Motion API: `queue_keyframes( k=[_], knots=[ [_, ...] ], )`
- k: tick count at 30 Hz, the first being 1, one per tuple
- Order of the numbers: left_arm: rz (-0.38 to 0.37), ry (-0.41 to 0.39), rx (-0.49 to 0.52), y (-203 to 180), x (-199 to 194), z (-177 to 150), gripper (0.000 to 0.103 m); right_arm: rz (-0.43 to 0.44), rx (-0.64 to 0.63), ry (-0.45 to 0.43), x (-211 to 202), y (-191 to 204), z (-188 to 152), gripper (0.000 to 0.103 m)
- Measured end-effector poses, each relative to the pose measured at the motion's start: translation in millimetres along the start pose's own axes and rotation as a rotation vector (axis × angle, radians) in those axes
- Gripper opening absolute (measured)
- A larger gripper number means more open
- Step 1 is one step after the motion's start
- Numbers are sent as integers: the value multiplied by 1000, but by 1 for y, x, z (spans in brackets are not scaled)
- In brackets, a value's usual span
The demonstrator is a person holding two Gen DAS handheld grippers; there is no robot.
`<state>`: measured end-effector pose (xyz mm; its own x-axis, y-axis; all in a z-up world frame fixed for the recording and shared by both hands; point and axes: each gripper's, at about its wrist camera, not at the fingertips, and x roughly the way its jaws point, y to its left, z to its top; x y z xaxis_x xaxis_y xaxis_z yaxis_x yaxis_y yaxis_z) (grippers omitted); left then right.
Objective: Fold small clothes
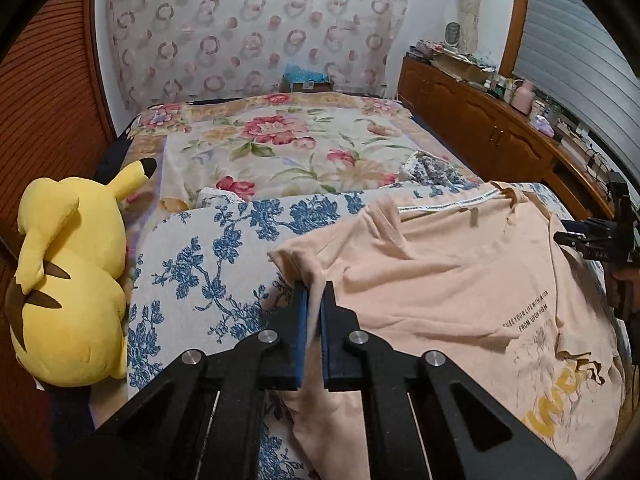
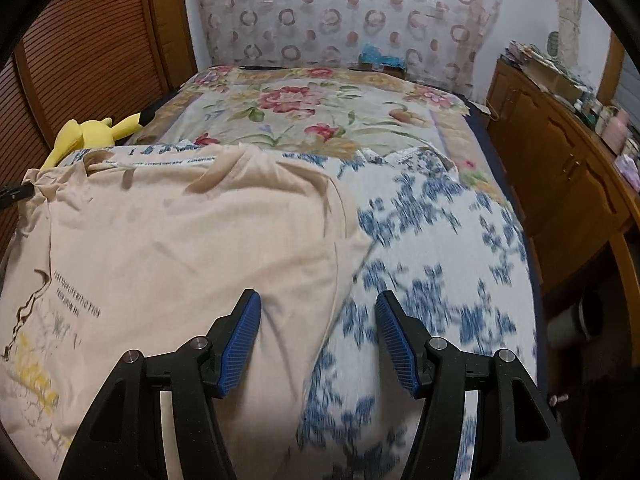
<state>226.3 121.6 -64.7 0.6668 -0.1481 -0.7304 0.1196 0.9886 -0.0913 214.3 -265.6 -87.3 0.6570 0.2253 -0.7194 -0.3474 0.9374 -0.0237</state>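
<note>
Left gripper (image 1: 315, 296) pinches my peach T-shirt's (image 1: 460, 280) soft sleeve between ribbed blue pads; right gripper (image 2: 318, 308) hangs apart over its other edge. Thin, wrinkled cotton with cracked yellow print sprawls on the blue-floral bedspread (image 2: 440, 248).

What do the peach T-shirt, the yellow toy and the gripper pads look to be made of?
Peach T-shirt: thin, matte knit, probably cotton jersey; it drapes and creases softly, and its print looks cracked. Yellow plush toy: soft pile fabric with stuffing, judging by its rounded, fuzzy, seamed shape. Left gripper pads: blue, ribbed, likely rubber or soft plastic, set on matte black hard plastic fingers.
</note>
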Motion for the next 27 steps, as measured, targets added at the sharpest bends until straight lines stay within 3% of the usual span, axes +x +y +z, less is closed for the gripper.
queue_keyframes(
  k=[2,3,4,7,10,15,19,27],
  knots=[
    [7,4,-5,3,3,1,6,13,4,-1,5,0,5,56],
    [13,6,-8,5,4,2,6,16,7,2,7,0,8,48],
    [15,7,-11,7,4,2,6,19,11,5,9,-1,11,32],
    [19,-5,-18,10,0,3,6,39,7,16,10,1,14,6],
    [19,-41,-17,10,-14,8,6,52,-31,-2,2,8,13,5],
    [31,-101,-7,9,-38,42,5,15,-35,-181,-52,8,31,5],
    [37,-143,6,7,-50,81,5,-63,-47,-274,-90,3,64,4],
    [124,-254,8,10,-76,142,5,-241,-53,-361,-131,-17,128,4]
  ],
)
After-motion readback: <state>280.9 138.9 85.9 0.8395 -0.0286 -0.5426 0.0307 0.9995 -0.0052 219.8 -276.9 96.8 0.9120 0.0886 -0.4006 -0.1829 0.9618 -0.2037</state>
